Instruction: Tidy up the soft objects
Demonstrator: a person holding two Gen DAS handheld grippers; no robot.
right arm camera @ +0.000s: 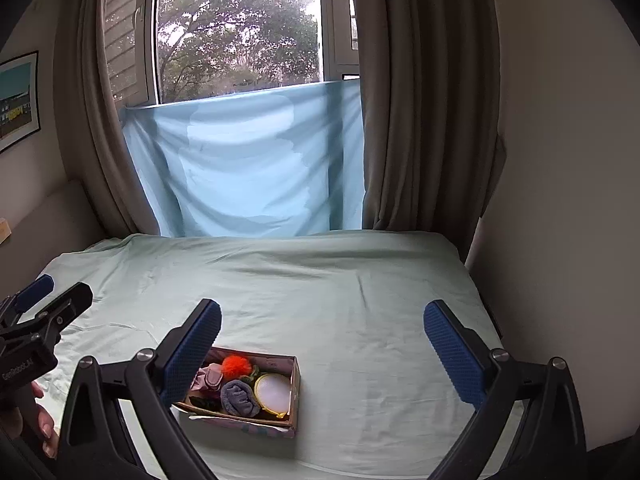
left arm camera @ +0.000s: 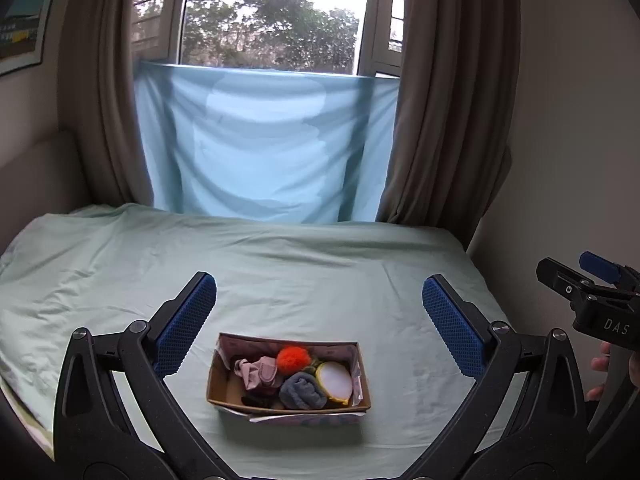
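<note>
**Cardboard box of soft items on bed, both grippers held clear**

Item 1: cardboard box (left arm camera: pixel 288 407), open-topped, patterned lining, resting on the pale green bed sheet (left arm camera: pixel 280 272) toward the near edge. Contents, packed touching one another: an orange pom-pom (left arm camera: pixel 291 359) at the back; a pink crumpled fabric piece (left arm camera: pixel 258 372) to its left; a grey-blue rolled sock (left arm camera: pixel 303 391) at front centre; a round white pad with yellow rim (left arm camera: pixel 335 381) on the right, leaning on the box wall. Something dark lies at the front left corner; its kind cannot be told.

Item 2: left gripper (left arm camera: pixel 319 332), blue-padded fingers spread wide, empty, held above the box, touching nothing.

Item 3: right gripper (right arm camera: pixel 324 354), fingers likewise spread wide and empty; the box (right arm camera: pixel 298 396) sits low beside its left finger (right arm camera: pixel 192 354).

Surroundings: a light blue cloth (left arm camera: pixel 264 144) hanging across the lower window, brown curtains (left arm camera: pixel 448 112) either side, a framed picture (left arm camera: pixel 24 24) on the left wall.
</note>
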